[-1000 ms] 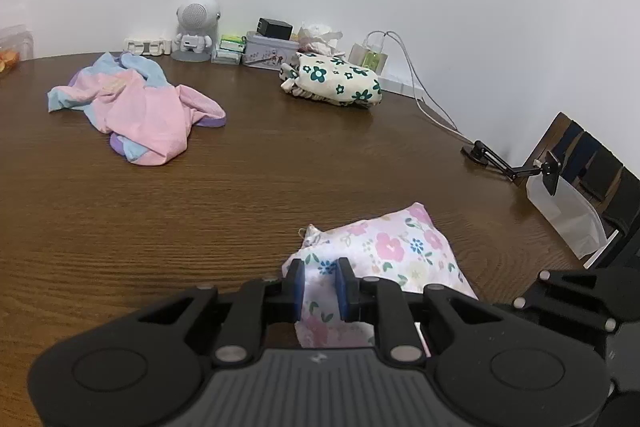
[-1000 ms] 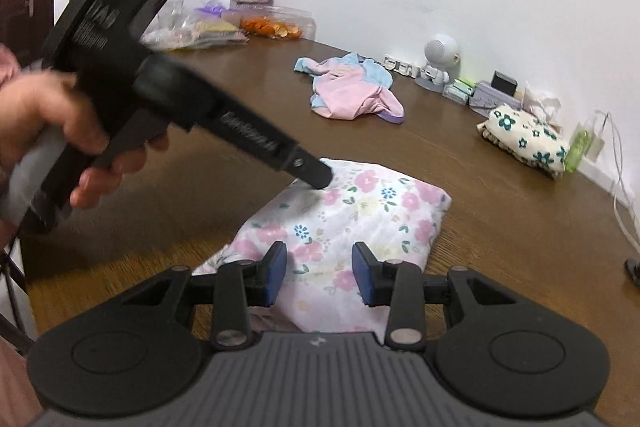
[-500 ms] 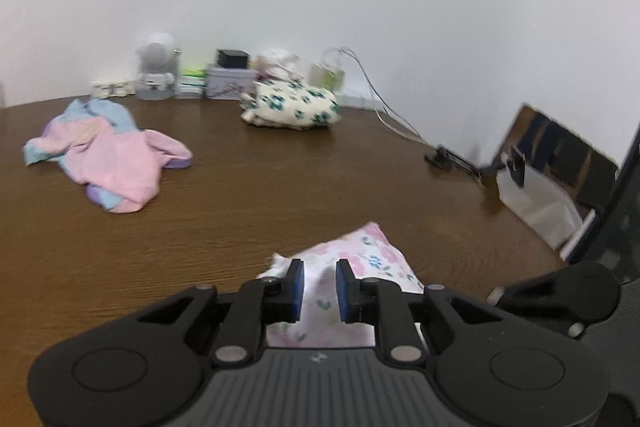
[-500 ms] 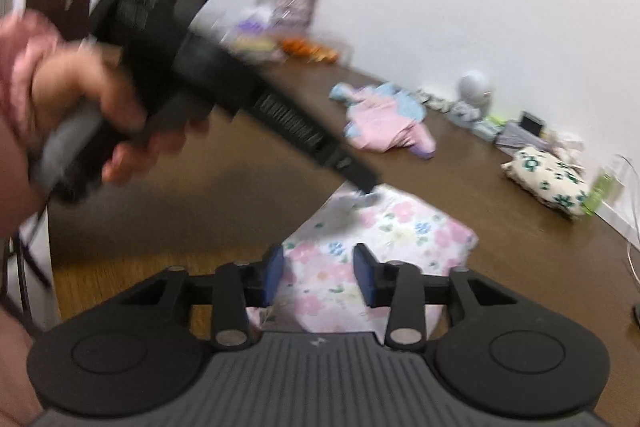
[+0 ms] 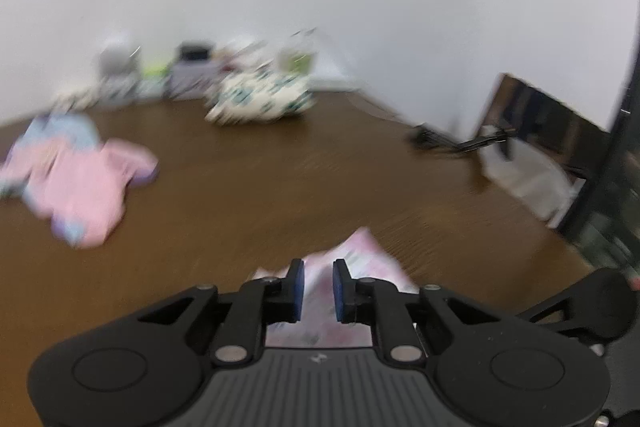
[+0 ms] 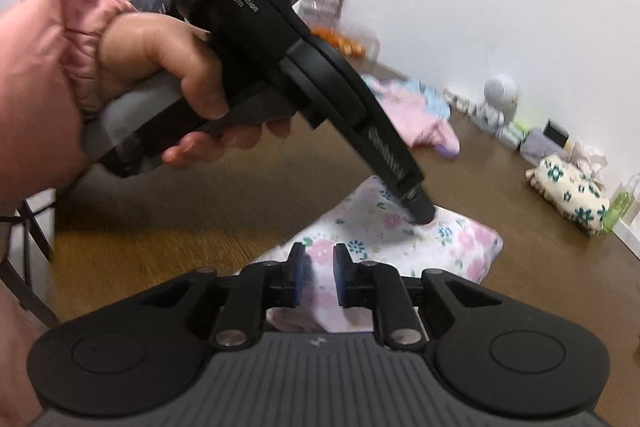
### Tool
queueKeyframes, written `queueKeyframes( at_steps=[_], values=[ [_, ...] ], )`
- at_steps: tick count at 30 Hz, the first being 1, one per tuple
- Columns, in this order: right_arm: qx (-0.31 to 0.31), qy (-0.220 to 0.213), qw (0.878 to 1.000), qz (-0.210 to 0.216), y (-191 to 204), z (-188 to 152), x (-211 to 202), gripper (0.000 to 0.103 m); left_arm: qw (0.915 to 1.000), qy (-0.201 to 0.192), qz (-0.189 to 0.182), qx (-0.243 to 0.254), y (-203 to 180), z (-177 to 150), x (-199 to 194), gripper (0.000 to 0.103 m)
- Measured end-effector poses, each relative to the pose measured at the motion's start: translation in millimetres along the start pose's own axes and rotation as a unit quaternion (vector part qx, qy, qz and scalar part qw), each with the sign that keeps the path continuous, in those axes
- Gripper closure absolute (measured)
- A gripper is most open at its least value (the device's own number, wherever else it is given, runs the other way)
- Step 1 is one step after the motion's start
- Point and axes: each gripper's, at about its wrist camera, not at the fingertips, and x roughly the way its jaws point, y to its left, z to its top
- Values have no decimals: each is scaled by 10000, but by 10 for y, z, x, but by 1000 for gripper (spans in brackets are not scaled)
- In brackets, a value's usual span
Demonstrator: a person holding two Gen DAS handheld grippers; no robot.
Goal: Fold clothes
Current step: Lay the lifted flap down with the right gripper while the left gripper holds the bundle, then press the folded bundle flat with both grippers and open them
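A folded white garment with pink flowers (image 6: 452,239) lies on the brown table near the front edge. It also shows, blurred, in the left wrist view (image 5: 364,259). My left gripper (image 5: 318,285) has a narrow gap between its pads, with the cloth's near part between them; from the right wrist view its tip (image 6: 420,213) presses down on the cloth. My right gripper (image 6: 318,275) hovers over the cloth's near corner, jaws slightly apart, with cloth showing between them.
A crumpled pink and blue garment (image 5: 80,175) lies at the far left of the table (image 5: 260,179). A folded cream garment with green flowers (image 6: 568,195) sits by the wall among small boxes and a white robot toy (image 6: 496,103). A chair (image 5: 532,147) stands at the right.
Both grippers have pulled back toward the table's front edge, and less of the floral cloth shows ahead of the left one. The right jaws have narrowed.
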Motion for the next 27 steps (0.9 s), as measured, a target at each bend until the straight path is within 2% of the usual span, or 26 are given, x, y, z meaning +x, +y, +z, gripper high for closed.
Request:
queueKeyframes(
  at_steps=[3,7,11,14,17,22,27],
  values=[
    [-253,47,9997,45,4,35,-32,88,9979,230,-225,570,-203,187,56,88],
    [-362,295,9989,79,4,4,123,88,9876,1045,-31,1173,-402,232,455,91],
    [-281,383,9988,90,13,-66,199,87,9822,1517,-87,1107,-311,210,732,93],
    [-252,398,9988,132,13,-80,216,87,9808,1666,-223,992,-237,253,791,93],
    [-314,503,9981,140,38,-55,227,87,9760,1826,-211,1168,-273,290,816,93],
    [-246,645,9974,218,7,-9,242,87,9634,1911,-90,1880,-448,279,830,95],
    [-301,592,9974,264,-1,-21,220,86,9441,1486,-135,2940,-568,141,746,97]
  ],
)
